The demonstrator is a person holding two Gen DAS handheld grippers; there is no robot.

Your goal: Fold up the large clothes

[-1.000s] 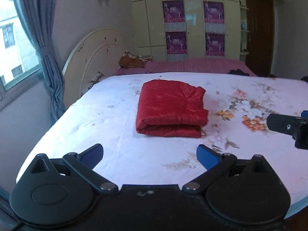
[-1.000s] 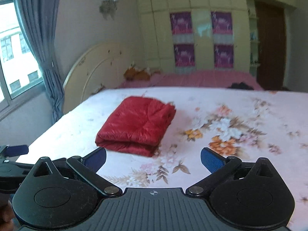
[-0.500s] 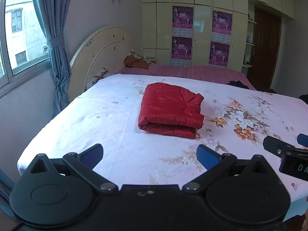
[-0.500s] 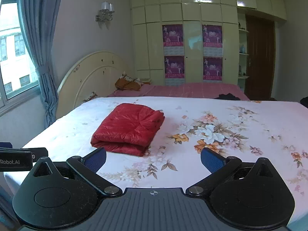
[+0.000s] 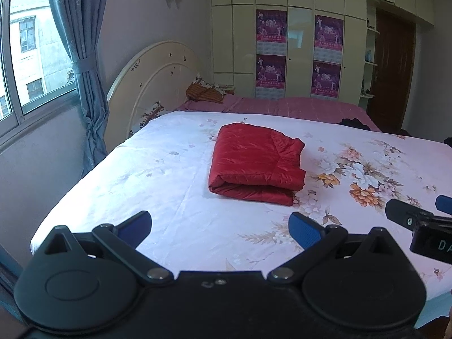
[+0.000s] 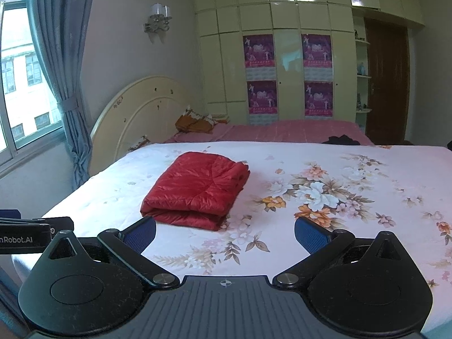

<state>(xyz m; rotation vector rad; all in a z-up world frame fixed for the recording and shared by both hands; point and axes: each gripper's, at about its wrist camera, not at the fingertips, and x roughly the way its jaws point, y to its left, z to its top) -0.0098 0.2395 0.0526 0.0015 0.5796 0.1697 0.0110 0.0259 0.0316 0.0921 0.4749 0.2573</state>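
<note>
A red quilted garment (image 5: 255,161) lies folded into a compact rectangle on the floral bedsheet (image 5: 169,175); it also shows in the right wrist view (image 6: 196,190). My left gripper (image 5: 220,227) is open and empty, held above the bed's near edge, short of the garment. My right gripper (image 6: 224,236) is open and empty, also back from the garment. The right gripper shows at the right edge of the left wrist view (image 5: 418,217). The left gripper shows at the left edge of the right wrist view (image 6: 34,230).
A cream headboard (image 5: 152,82) stands at the bed's left. A pink bed (image 6: 282,131) with a dark item (image 6: 340,139) lies behind. A wardrobe (image 5: 299,50) with posters, a brown door (image 5: 392,73), and a window with blue curtain (image 5: 82,65) surround the bed.
Both grippers have drawn back and risen from the bed. The folded garment now looks farther away and has not moved.
</note>
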